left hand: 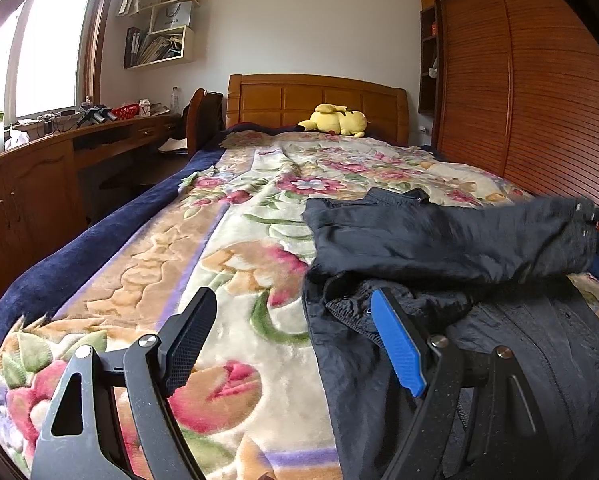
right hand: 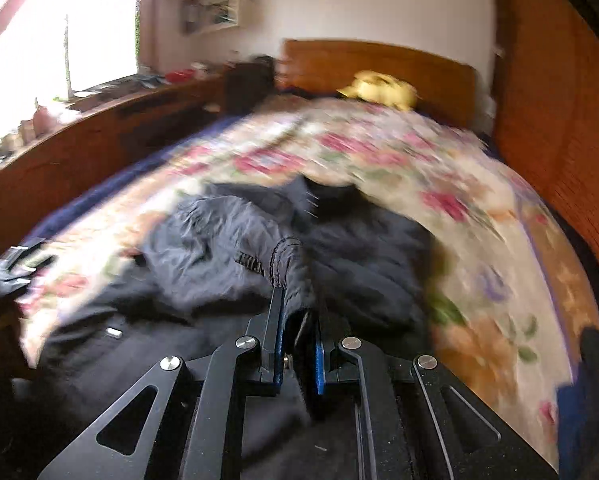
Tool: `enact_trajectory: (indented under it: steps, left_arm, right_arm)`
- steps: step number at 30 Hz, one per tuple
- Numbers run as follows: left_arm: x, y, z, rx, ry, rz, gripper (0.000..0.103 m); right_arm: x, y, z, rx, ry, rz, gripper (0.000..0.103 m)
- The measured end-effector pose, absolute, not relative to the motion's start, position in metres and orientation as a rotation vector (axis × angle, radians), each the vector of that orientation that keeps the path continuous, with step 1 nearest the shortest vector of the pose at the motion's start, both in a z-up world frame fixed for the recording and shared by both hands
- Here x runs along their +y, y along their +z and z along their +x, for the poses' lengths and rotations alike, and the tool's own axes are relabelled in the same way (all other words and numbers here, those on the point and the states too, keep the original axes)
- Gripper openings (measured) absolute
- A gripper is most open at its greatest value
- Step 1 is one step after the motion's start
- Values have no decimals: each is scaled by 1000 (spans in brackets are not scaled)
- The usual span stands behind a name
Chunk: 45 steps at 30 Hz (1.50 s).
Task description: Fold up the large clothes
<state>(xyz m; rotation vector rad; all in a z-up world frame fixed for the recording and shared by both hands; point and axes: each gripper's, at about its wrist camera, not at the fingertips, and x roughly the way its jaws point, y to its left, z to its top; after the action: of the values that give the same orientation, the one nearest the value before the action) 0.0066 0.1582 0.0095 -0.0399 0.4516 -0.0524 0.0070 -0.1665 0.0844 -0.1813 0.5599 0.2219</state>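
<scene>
A large dark navy jacket (left hand: 439,240) lies on the floral blanket (left hand: 235,248) of the bed. One sleeve is folded across its body toward the left. My left gripper (left hand: 295,312) is open and empty, hovering low over the blanket at the jacket's left edge, its blue-padded finger over the fabric. In the blurred right wrist view the jacket (right hand: 227,248) lies bunched ahead. My right gripper (right hand: 299,300) is shut on a sleeve cuff (right hand: 287,264) of the jacket and holds it above the garment.
A yellow plush toy (left hand: 335,120) lies by the wooden headboard (left hand: 315,100). A wooden desk (left hand: 59,148) with clutter runs along the left under the window. A slatted wardrobe (left hand: 531,92) stands on the right. The bed's navy blanket edge (left hand: 79,256) drops off at left.
</scene>
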Motion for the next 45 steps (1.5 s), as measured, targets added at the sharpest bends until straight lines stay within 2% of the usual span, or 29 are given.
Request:
enact_trajectory:
  steps: [2, 3, 6, 7, 9, 32, 39, 45]
  left_arm:
    - [157, 9, 7, 453, -55, -38, 80]
    - [156, 9, 7, 454, -55, -36, 80]
    - [153, 9, 7, 456, -57, -27, 80]
    - [153, 8, 8, 458, -57, -23, 80]
    - [152, 7, 9, 463, -56, -20, 80]
    - [143, 4, 10, 479, -63, 2, 80]
    - [142, -5, 3, 497, -55, 30, 80]
    - [143, -15, -32, 519, -46, 31, 80]
  right_arm:
    - [-173, 67, 14, 596, 159, -201, 14]
    - [-177, 56, 16, 611, 125, -214, 19]
    - [-180, 38, 19, 615, 43, -239, 47]
    - [-178, 36, 21, 607, 30, -236, 53]
    - [-177, 32, 23, 602, 24, -214, 58]
    - [-185, -43, 49, 744, 168, -227, 59]
    - [-187, -46, 47, 723, 165, -201, 59]
    - [-178, -40, 16, 686, 173, -236, 60]
